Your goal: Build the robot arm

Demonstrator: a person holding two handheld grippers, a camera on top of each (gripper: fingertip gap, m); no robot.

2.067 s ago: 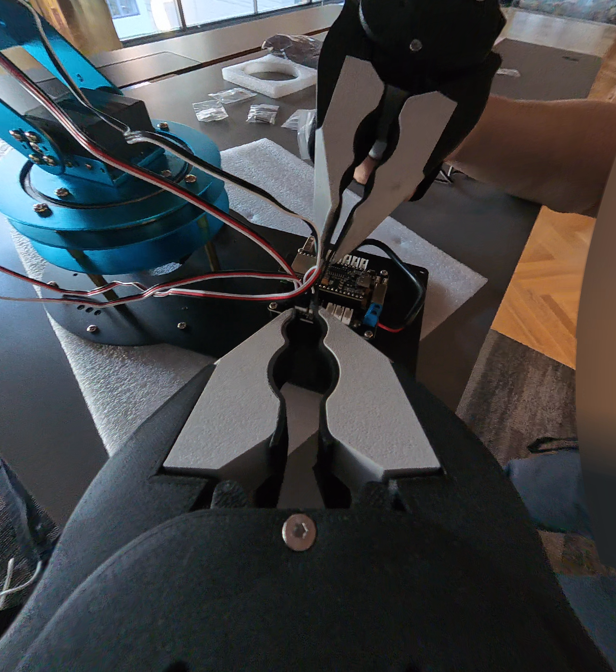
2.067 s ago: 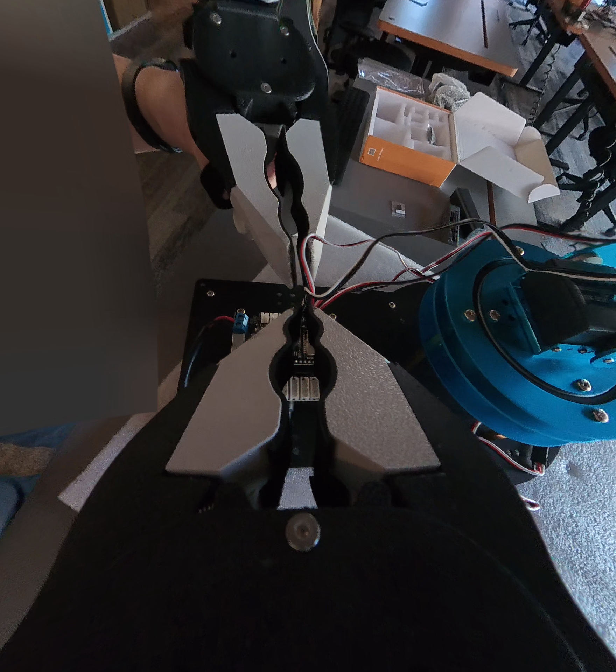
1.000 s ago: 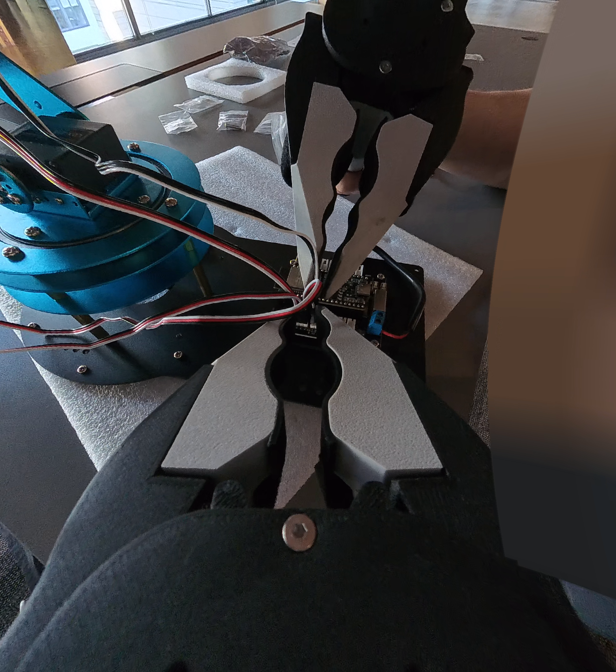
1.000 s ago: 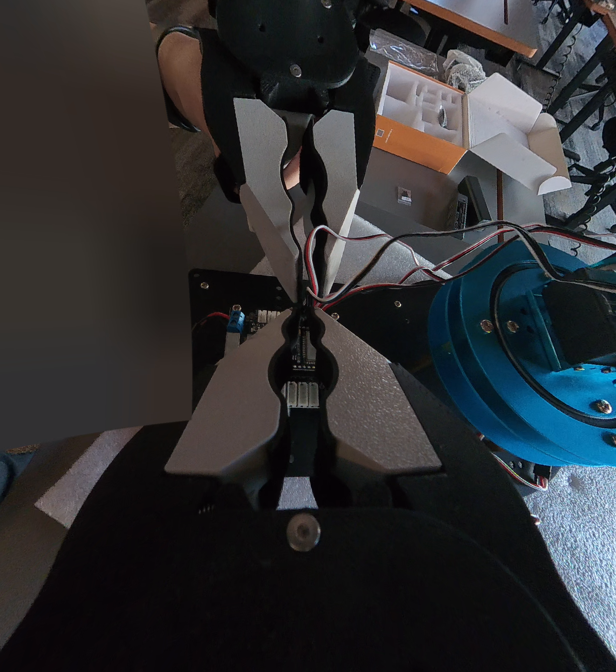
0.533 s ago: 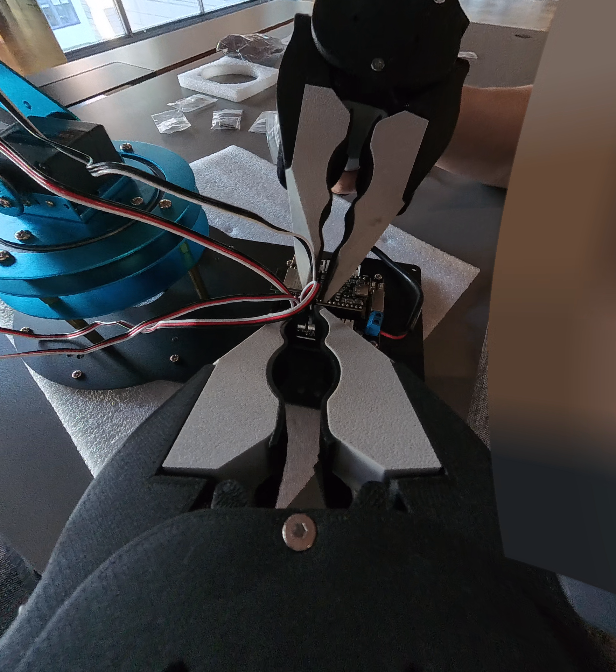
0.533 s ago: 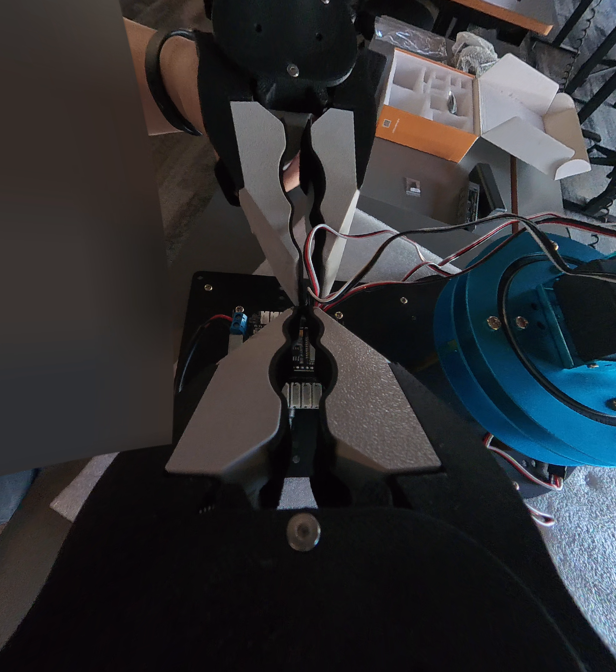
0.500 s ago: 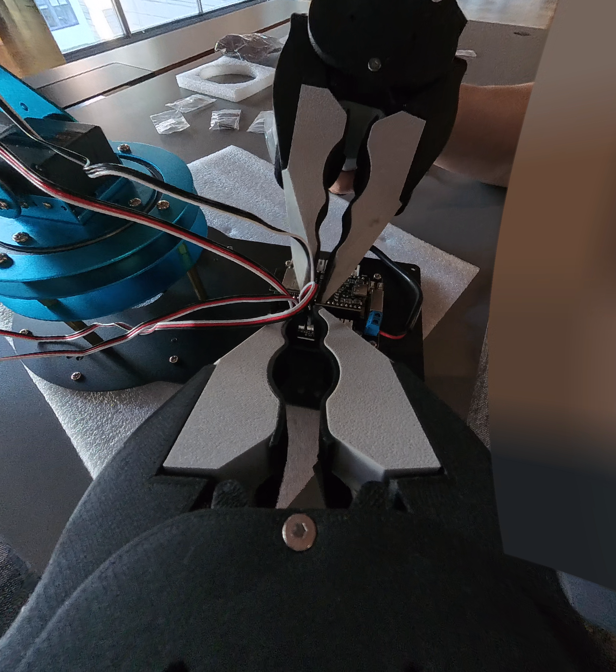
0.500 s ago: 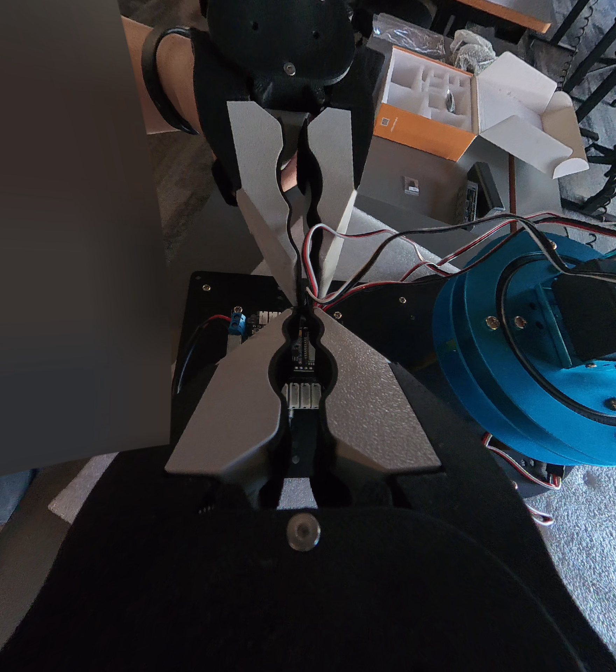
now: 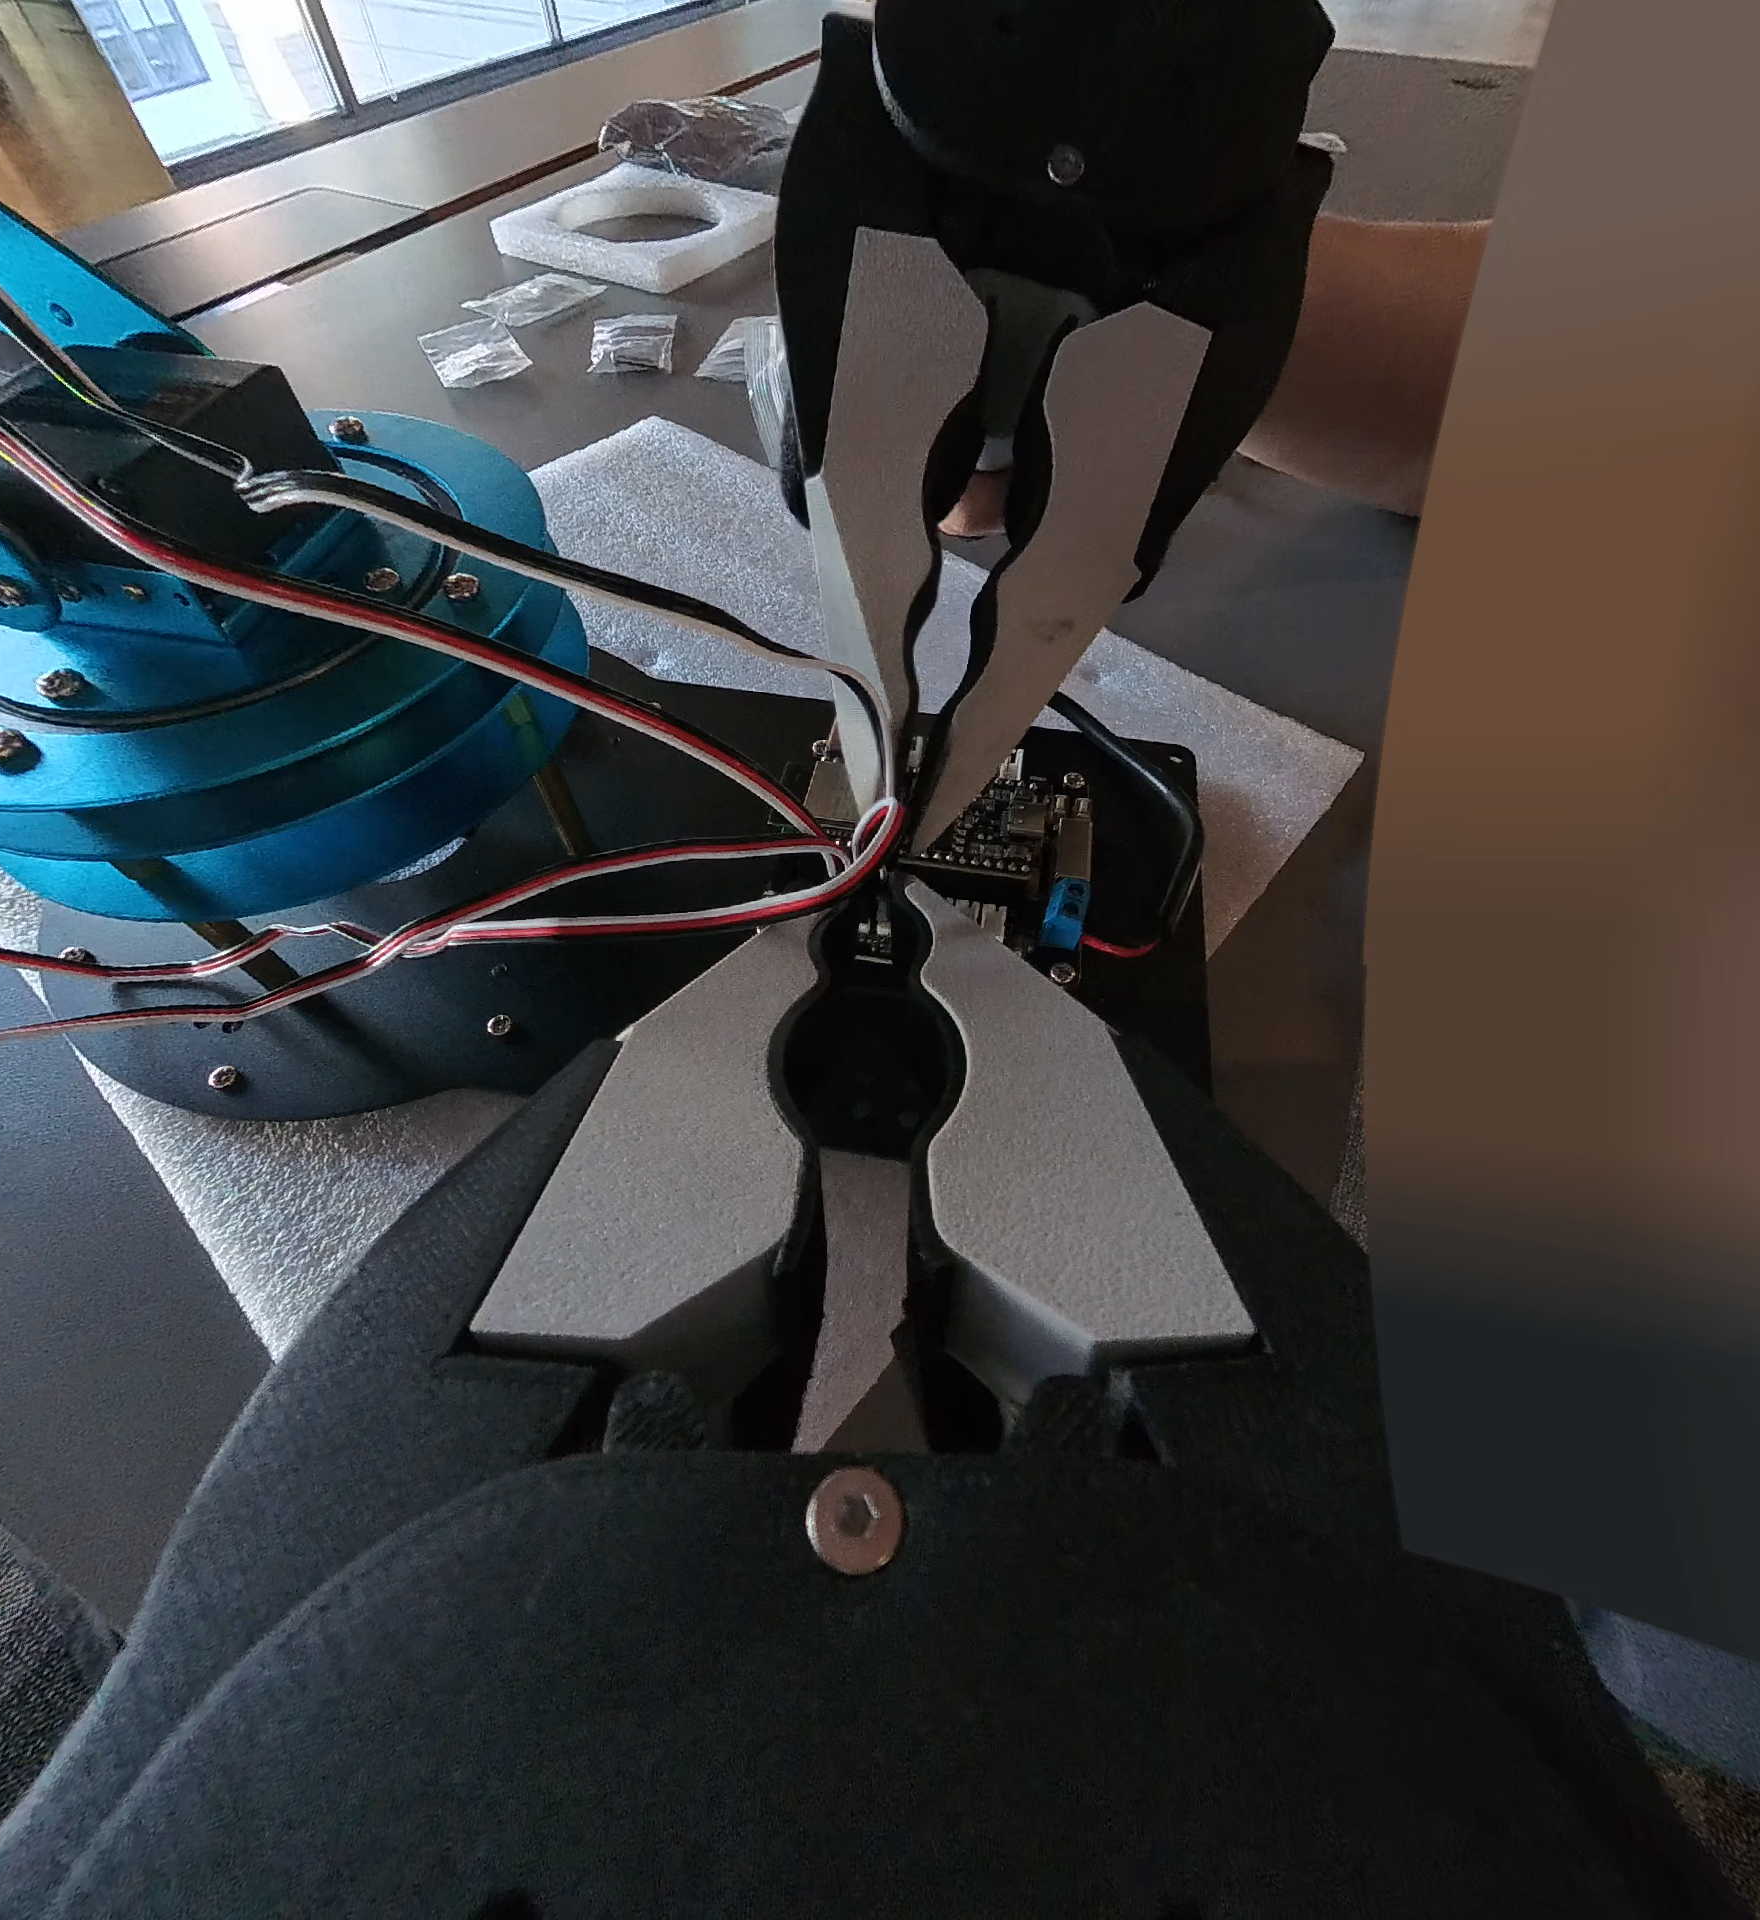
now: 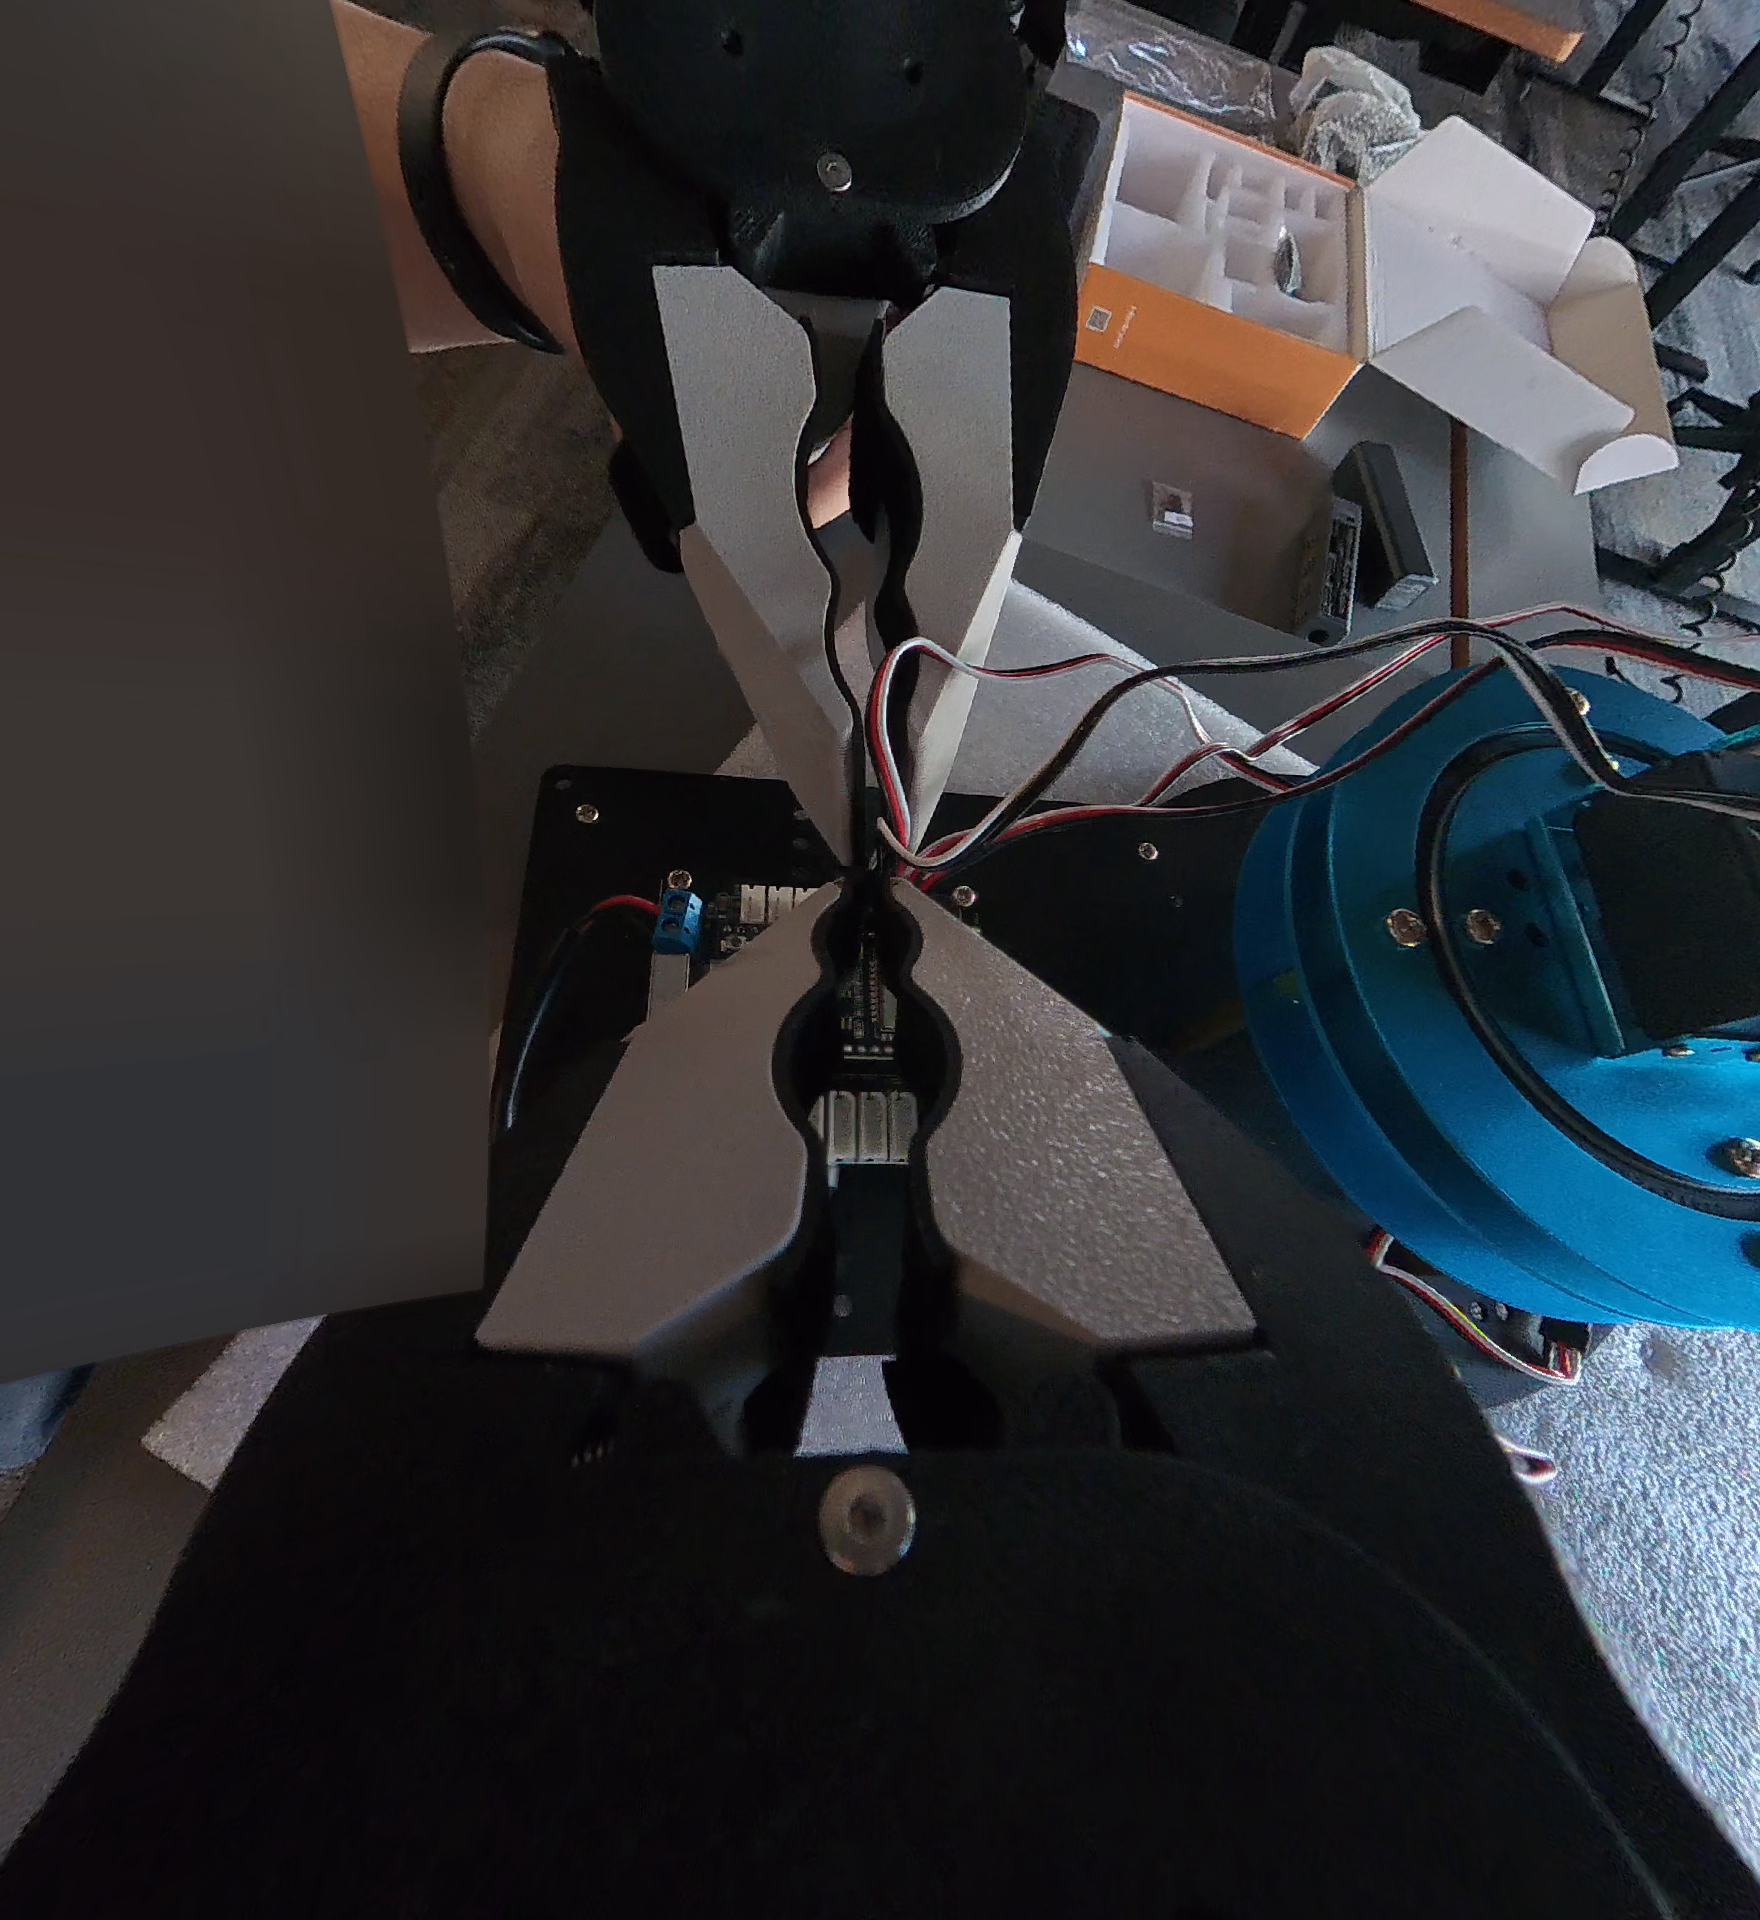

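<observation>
A bundle of red, white and black servo cables (image 9: 647, 862) runs from a blue round robot-arm base (image 9: 232, 748) to a small circuit board (image 9: 1011, 831) on a black plate (image 9: 1146, 769). My left gripper (image 9: 881, 888) is shut, pinching a cable end just above the board. My right gripper (image 10: 871, 883) is shut on the same cable bundle (image 10: 1063, 675) from the opposite side. In each view the other gripper comes down from the top, and the tips nearly touch. The plug under the tips is mostly hidden.
The base (image 10: 1375, 1039) and plate rest on a white foam sheet (image 9: 668, 520) on a dark table. Behind it lie a foam ring block (image 9: 637, 223) and small plastic bags (image 9: 543, 343). An open orange-and-white box (image 10: 1271, 260) stands on a grey surface. A blue terminal block (image 9: 1063, 920) sits at the board's edge. My two grippers' fingertips are within a few centimetres of each other.
Both grippers stay pinched on the cables over the board. The two grippers have shifted and tilted slightly, and the cable loop between the left gripper's fingers stands a little higher.
</observation>
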